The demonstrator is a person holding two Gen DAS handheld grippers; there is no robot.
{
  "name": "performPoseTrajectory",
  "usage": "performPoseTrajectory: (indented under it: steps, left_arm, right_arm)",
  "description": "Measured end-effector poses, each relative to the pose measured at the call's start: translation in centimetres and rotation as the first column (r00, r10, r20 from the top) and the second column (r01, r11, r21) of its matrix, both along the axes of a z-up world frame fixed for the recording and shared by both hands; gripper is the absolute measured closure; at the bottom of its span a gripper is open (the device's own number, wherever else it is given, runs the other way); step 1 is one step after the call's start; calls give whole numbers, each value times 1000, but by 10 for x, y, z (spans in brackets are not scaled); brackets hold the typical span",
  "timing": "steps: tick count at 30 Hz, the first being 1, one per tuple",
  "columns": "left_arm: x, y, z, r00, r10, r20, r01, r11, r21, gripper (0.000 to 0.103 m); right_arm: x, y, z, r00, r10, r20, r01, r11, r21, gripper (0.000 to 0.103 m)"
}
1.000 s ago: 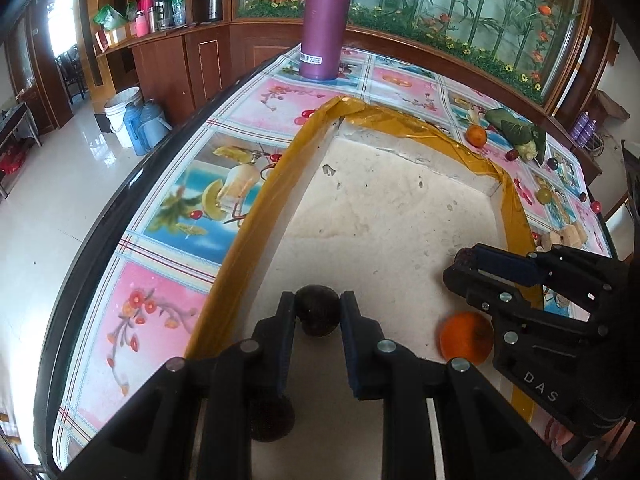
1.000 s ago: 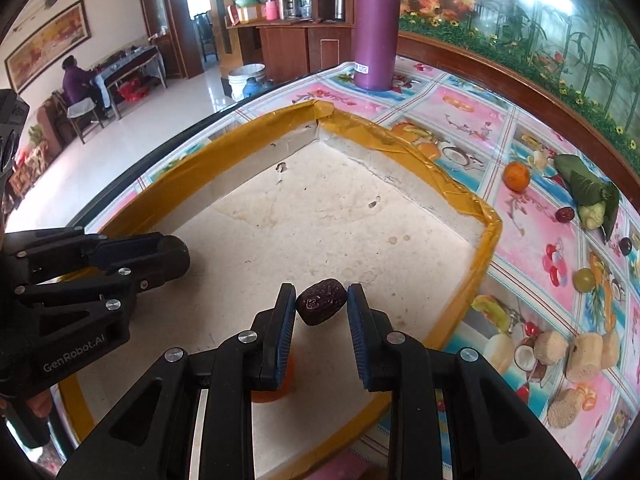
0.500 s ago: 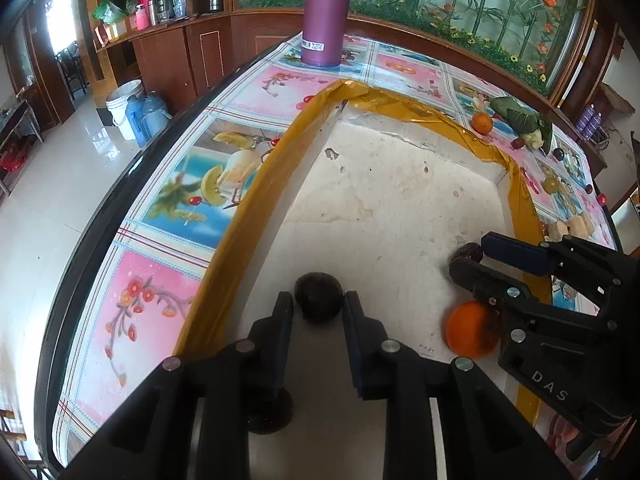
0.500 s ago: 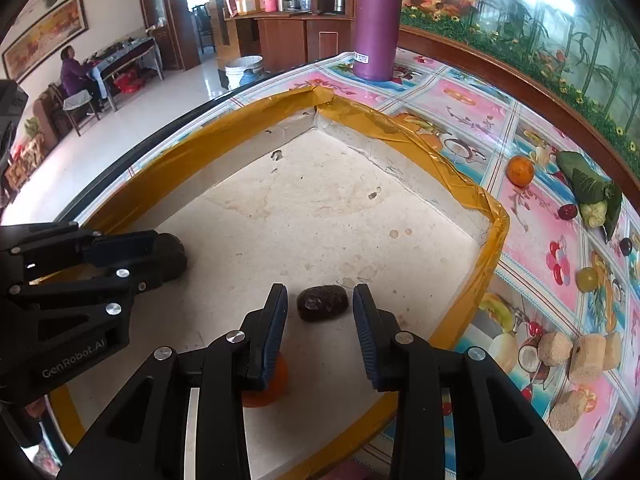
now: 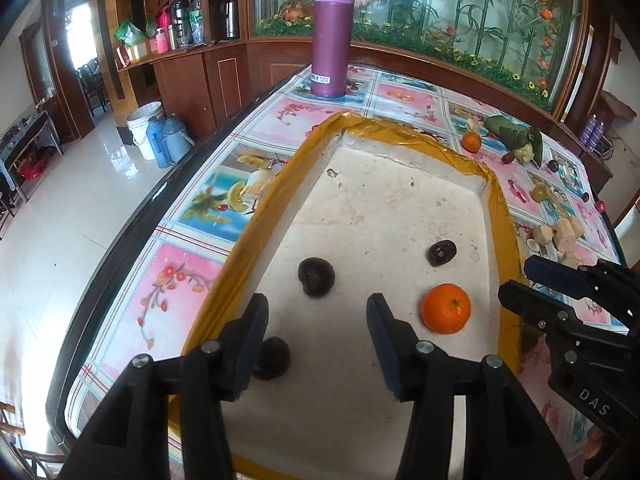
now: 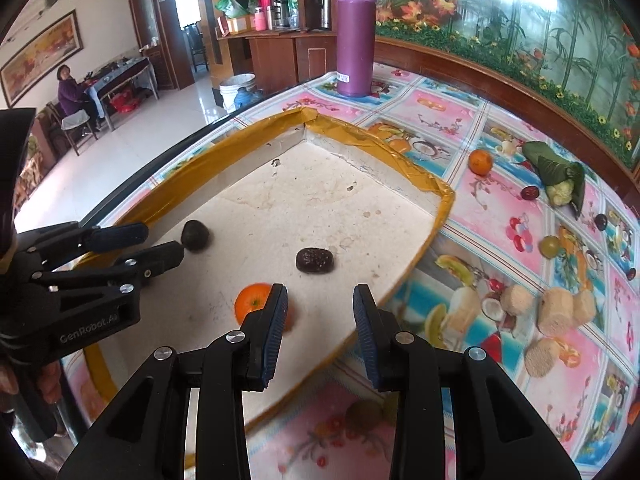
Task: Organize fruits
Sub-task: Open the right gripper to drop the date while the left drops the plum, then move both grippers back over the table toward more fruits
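Both grippers have let go and lifted back: the left gripper [image 5: 316,332] is still spreading, empty, above the round dark fruit [image 5: 316,277]; the right gripper [image 6: 320,332] stands spread, empty, behind the wrinkled date [image 6: 315,260]. Both fruits rest in the yellow-rimmed tray [image 6: 192,168] beside the orange [image 5: 446,309]. Withdraw upward, clearing the rim; the tray's far half lies open.

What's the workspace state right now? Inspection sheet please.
Surface: table under a fruit-print cloth.
Job's things: yellow-taped tray holds an orange, a wrinkled dark date, a round dark fruit and another dark fruit; more fruit lies loose on the cloth.
Clutter: purple flask, leaf-wrapped bundle.
Grippers: left gripper opening, nothing between its jaws; right gripper open, empty.
Cables: nothing seen.
Surroundings: person seated at a far table; buckets on the floor.
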State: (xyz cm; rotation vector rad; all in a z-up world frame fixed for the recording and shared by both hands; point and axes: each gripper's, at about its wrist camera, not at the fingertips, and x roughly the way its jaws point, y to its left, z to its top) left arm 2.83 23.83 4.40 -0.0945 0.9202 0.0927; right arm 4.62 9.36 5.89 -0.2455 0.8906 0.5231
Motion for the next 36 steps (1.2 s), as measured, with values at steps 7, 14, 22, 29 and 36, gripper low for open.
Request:
performPoseTrajectory:
  steps: [7, 14, 22, 29, 36]
  left_arm:
    - [-18, -27, 11, 999, -29, 38, 28, 1000, 12, 43]
    - [-32, -66, 20, 996, -81, 48, 80, 997, 17, 42]
    - [-43, -124, 22, 983, -179, 50, 178, 984, 19, 40]
    - [-40, -160, 20, 974, -224, 39, 224, 974, -4, 37]
    - [-34, -199, 13, 962, -272, 10, 272, 962, -11, 37]
  right_arm:
    - [-29, -31, 3, 1000, -18, 2, 18, 1000, 2, 70]
    - [-53, -75, 0, 997, -74, -7, 74, 997, 30, 70]
    - [-69, -134, 0, 987, -160, -12, 160, 986, 48, 70]
    - [-75, -199, -5, 959, -282, -28, 283, 957, 55, 69]
    - [-85, -284, -6, 899, -438, -22, 438, 896, 67, 69]
